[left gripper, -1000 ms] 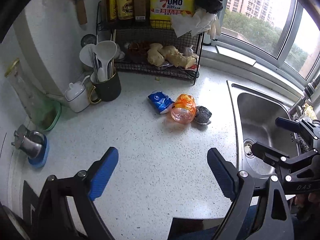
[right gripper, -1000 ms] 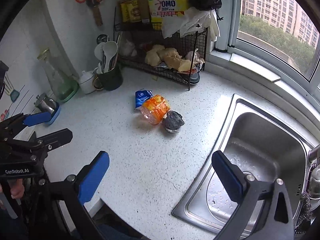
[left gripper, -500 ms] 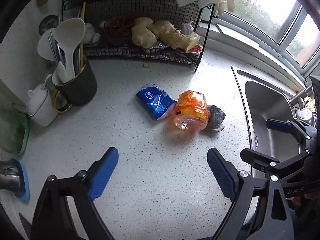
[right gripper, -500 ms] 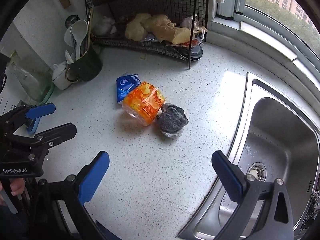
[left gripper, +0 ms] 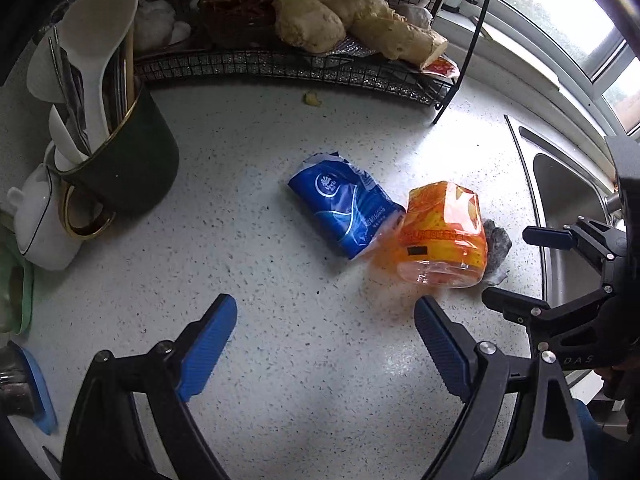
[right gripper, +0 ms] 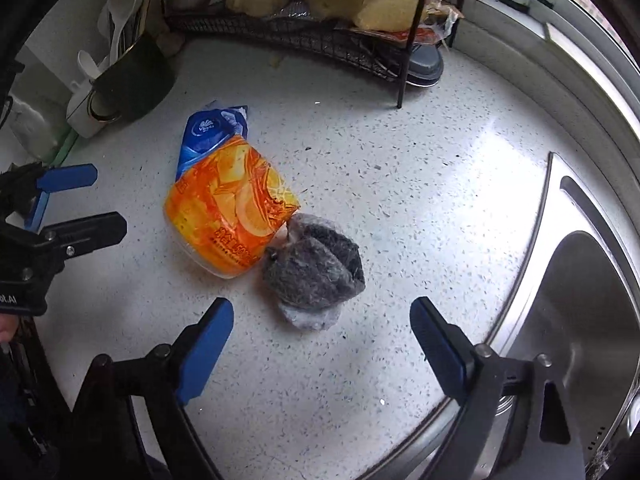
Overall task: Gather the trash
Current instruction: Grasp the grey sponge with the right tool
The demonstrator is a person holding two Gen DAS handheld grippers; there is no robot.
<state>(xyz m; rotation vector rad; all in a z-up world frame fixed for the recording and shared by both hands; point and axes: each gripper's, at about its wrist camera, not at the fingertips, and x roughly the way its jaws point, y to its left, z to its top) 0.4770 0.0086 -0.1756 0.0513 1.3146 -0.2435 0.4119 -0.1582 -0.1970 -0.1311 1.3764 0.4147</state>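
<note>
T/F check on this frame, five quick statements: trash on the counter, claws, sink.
1. The orange wrapper lies partly over the blue packet. True.
2. The grey wad sits in the sink. False: it lies on the counter, beside the orange wrapper.
3. The left claw grips the blue packet. False: nothing is between its open jaws.
4. The right claw holds nothing. True: its jaws are closing, empty.
5. The wire rack is empty. False: it holds ginger.
</note>
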